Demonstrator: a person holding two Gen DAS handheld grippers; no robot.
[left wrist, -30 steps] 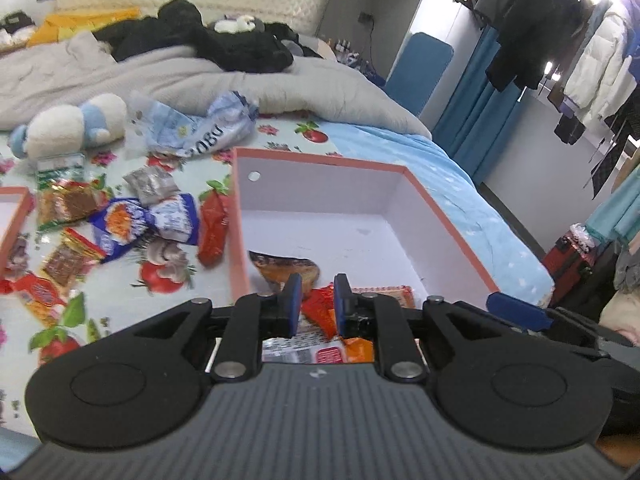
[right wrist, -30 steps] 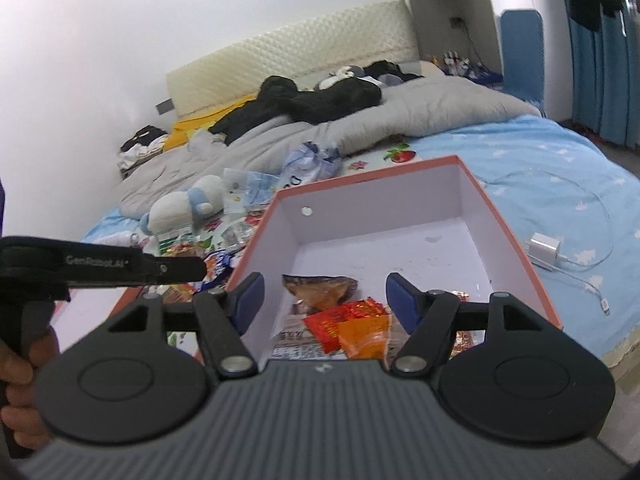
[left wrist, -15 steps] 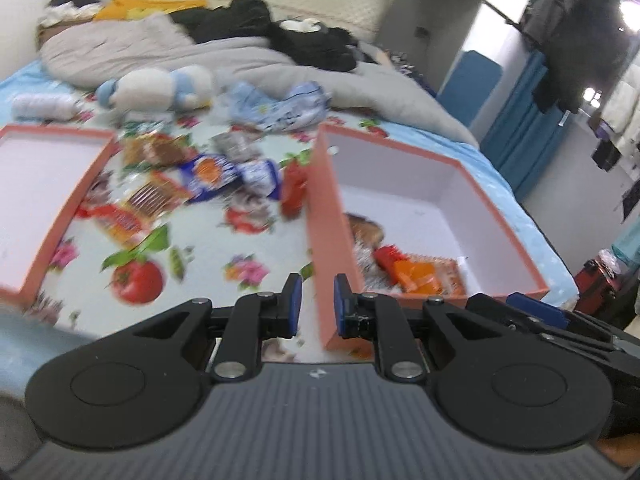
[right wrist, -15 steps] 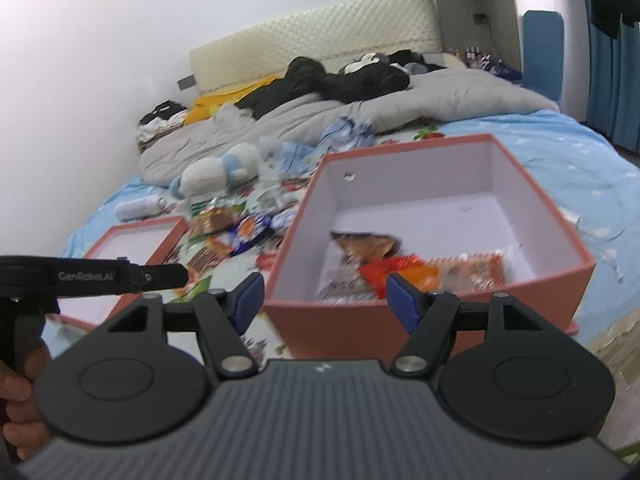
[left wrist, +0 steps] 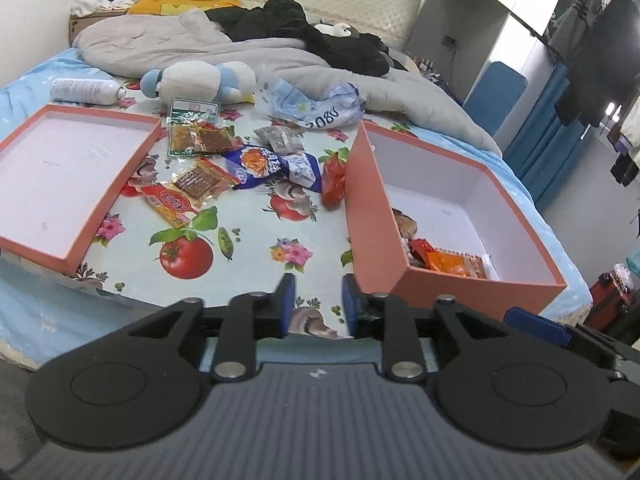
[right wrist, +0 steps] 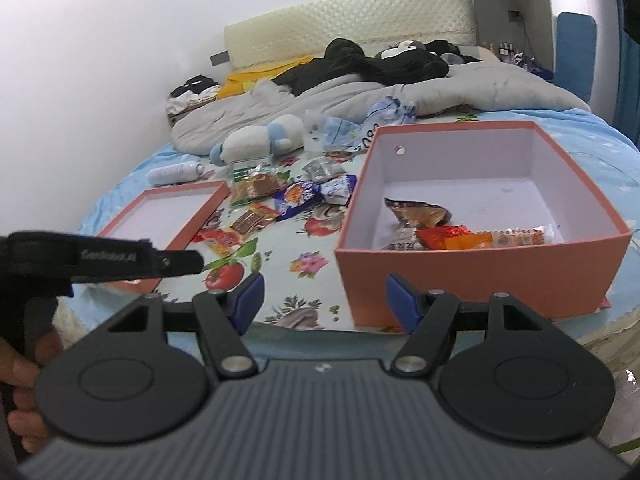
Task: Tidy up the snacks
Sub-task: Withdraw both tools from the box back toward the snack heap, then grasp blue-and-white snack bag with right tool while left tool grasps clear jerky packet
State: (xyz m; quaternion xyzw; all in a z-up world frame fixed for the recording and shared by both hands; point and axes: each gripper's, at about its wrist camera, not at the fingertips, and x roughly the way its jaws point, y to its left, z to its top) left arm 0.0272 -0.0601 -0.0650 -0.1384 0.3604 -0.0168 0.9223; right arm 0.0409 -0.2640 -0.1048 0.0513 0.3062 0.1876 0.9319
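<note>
An orange box (left wrist: 372, 216) (right wrist: 480, 276) with a white inside stands on the bed at the right and holds several snack packets (left wrist: 452, 262) (right wrist: 460, 236). More loose snack packets (left wrist: 240, 160) (right wrist: 280, 200) lie on the patterned sheet between the box and its shallow lid (left wrist: 60, 168) (right wrist: 160, 216) at the left. My left gripper (left wrist: 314, 300) is open a little and empty, above the bed's front edge. My right gripper (right wrist: 324, 300) is open wide and empty, in front of the box's near left corner.
A plush toy (left wrist: 200, 80), a white spray can (left wrist: 86, 91) and a crumpled blue-white bag (left wrist: 316, 108) lie beyond the snacks. A grey duvet (left wrist: 240, 52) with black clothes covers the far bed. The left gripper's handle (right wrist: 100, 258) shows in the right wrist view.
Both grippers have pulled back from over the box to the bed's front edge. The left gripper, shut before, has opened a little. The right gripper stays open.
</note>
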